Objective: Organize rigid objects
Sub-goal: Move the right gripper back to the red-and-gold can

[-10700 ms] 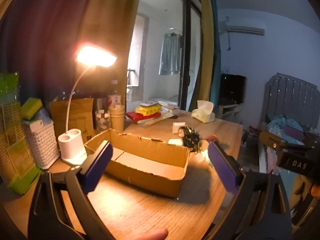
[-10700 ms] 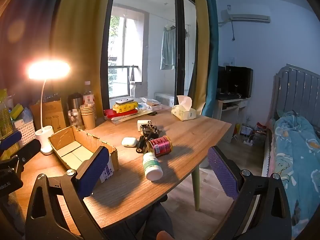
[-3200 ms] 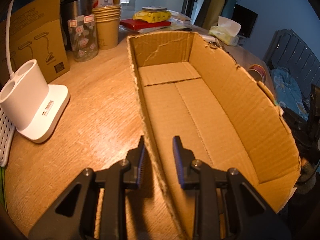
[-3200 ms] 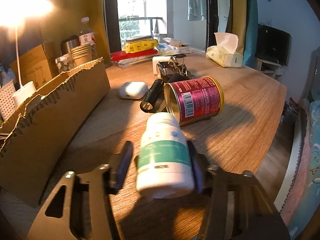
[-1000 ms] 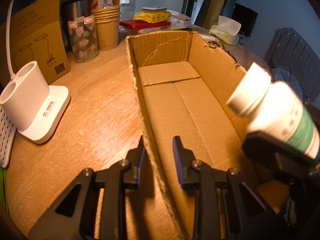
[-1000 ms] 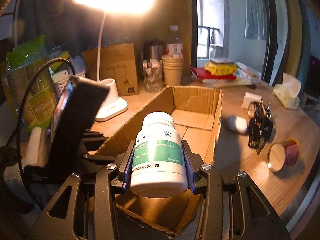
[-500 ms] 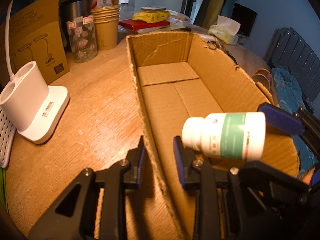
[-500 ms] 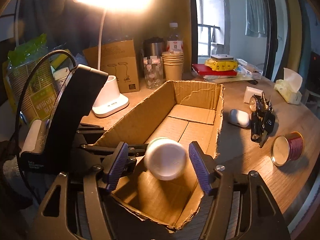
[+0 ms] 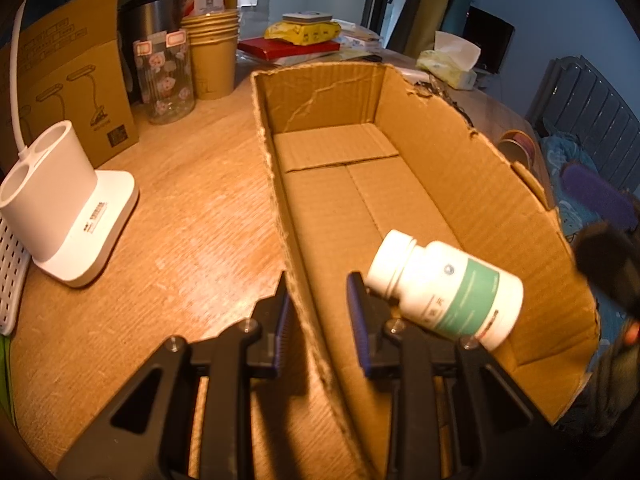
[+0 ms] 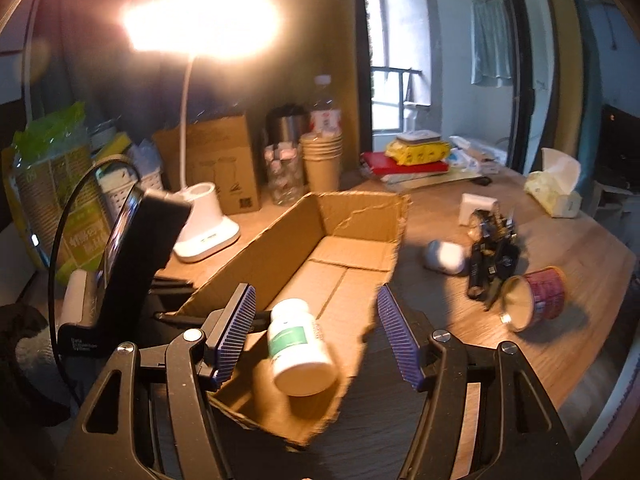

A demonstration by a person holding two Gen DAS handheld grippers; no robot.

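Note:
A long open cardboard box (image 9: 472, 184) lies on the wooden table. My left gripper (image 9: 319, 312) is shut on its near left wall, one pad outside and one inside. A white pill bottle with a green label (image 9: 444, 284) rests tilted inside the box at its near end, cap towards the left wall. In the right wrist view the same bottle (image 10: 300, 348) sits below my right gripper (image 10: 315, 292), which is open, its purple pads clear of the bottle. One right pad (image 9: 600, 200) shows beyond the box's right wall.
A white lamp base (image 9: 68, 216), a brown carton, a glass jar (image 9: 166, 76) and stacked paper cups (image 9: 212, 52) stand left of the box. Right of it lie a white earbud case (image 10: 444, 256), a bunch of keys (image 10: 492, 248), a red can (image 10: 536, 300) on its side and a tissue pack (image 10: 554, 188).
My right gripper has opened and let go of the pill bottle, which dropped into the box. That gripper has drawn back and up a little. The left gripper stays on the box wall.

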